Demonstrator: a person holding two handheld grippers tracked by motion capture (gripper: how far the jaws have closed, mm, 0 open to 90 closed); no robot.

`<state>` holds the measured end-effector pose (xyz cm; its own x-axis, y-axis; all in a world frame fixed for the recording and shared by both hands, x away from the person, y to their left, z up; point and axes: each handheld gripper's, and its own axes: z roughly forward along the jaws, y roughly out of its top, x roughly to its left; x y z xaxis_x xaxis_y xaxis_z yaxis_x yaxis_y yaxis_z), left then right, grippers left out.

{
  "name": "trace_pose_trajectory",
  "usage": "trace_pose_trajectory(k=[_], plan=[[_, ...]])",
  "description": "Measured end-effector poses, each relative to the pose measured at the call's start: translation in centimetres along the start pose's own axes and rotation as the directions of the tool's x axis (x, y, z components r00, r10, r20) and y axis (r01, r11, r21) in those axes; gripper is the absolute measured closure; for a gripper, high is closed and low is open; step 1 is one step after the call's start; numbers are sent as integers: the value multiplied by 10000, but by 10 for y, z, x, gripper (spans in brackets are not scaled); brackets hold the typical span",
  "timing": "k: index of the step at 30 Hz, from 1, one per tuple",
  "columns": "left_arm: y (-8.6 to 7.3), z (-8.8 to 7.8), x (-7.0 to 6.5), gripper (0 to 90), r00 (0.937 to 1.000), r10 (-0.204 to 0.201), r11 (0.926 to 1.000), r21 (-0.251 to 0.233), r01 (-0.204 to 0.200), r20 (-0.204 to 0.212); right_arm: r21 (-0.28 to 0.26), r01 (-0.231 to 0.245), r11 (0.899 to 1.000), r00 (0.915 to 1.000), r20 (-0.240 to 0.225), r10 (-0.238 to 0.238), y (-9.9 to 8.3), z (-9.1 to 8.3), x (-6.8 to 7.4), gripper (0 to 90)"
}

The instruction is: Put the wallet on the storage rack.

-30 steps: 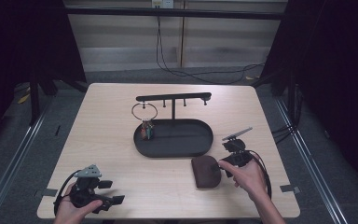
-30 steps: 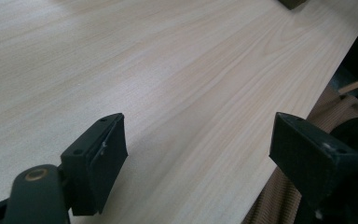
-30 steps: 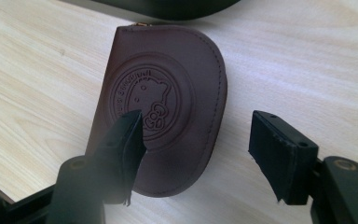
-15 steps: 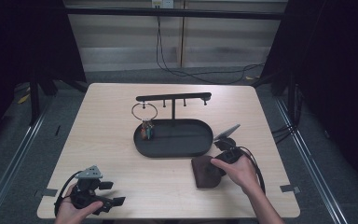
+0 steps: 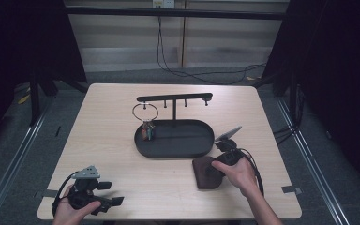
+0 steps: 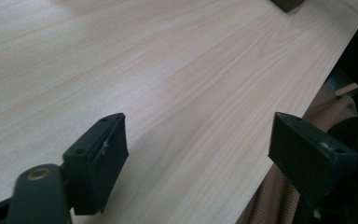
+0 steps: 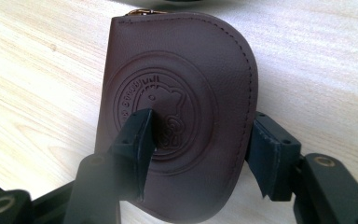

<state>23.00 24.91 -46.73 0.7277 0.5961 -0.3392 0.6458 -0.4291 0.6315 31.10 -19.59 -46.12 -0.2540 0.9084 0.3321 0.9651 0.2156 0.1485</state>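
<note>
Where I looked down from the high view, the brown leather pouch (image 5: 207,172) lay flat on the wooden table (image 5: 112,117), just in front of the black oval tray (image 5: 178,152), near but apart from its rim. My right gripper (image 5: 214,168) sat over the pouch's right edge, and my left gripper (image 5: 115,201) rested near the table's front left corner, well apart from everything. On the tray stood a T-shaped stand (image 5: 174,97) with a wire ring (image 5: 145,111) and a small bunch of keys (image 5: 147,131) beside it. Nothing stood between me and the pouch; only the tray's rim behind it could have caught it had I pushed it forward.

Through the left gripper view, my jaws stood wide apart over bare table (image 6: 168,70), holding nothing, the table's edge just beside one of them.

Through the right gripper view, the pouch (image 7: 182,65) filled the space ahead: stitched seam around a rounded edge, an embossed round emblem (image 7: 161,105) in the middle, a zip pull (image 7: 140,11) at the far end. My jaws had just been closing, one above the emblem, the other at the curved edge; whether the pads pressed yet I could not tell. I judged it light, soft and slightly smooth, likely to fold or slide if pinched flat, so the stiffer stitched edge seemed the best hold.
</note>
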Motion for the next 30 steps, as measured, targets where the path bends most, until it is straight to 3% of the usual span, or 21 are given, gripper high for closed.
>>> trace_pose_trajectory(k=[2, 5, 7, 15, 20, 30], plan=[[0, 1, 1, 215, 10000, 8, 9999, 115, -9, 27, -13, 16, 10000, 10000, -7, -16, 0, 0, 0, 463], [0, 2, 1, 215, 10000, 11, 10000, 96, -12, 49, -362, -111, 9993, 9999, 32, 113, 1, -3, -2, 576], [0, 2, 1, 215, 10000, 24, 9999, 134, -24, -14, -300, -214, 9993, 9996, -179, 209, 2, -3, -5, 592], [0, 2, 1, 203, 9999, 30, 9999, 109, -29, -95, -287, -252, 9993, 9994, -245, 245, 5, -6, -7, 652], [0, 1, 2, 194, 10000, -36, 10000, 18, 36, -32, -322, -86, 9994, 9999, -141, 81, 8, -12, -2, 721], [2, -1, 5, 165, 9999, -14, 9998, -190, 17, 134, -172, 317, 9994, 9993, 217, -313, 17, -21, 10, 756]])
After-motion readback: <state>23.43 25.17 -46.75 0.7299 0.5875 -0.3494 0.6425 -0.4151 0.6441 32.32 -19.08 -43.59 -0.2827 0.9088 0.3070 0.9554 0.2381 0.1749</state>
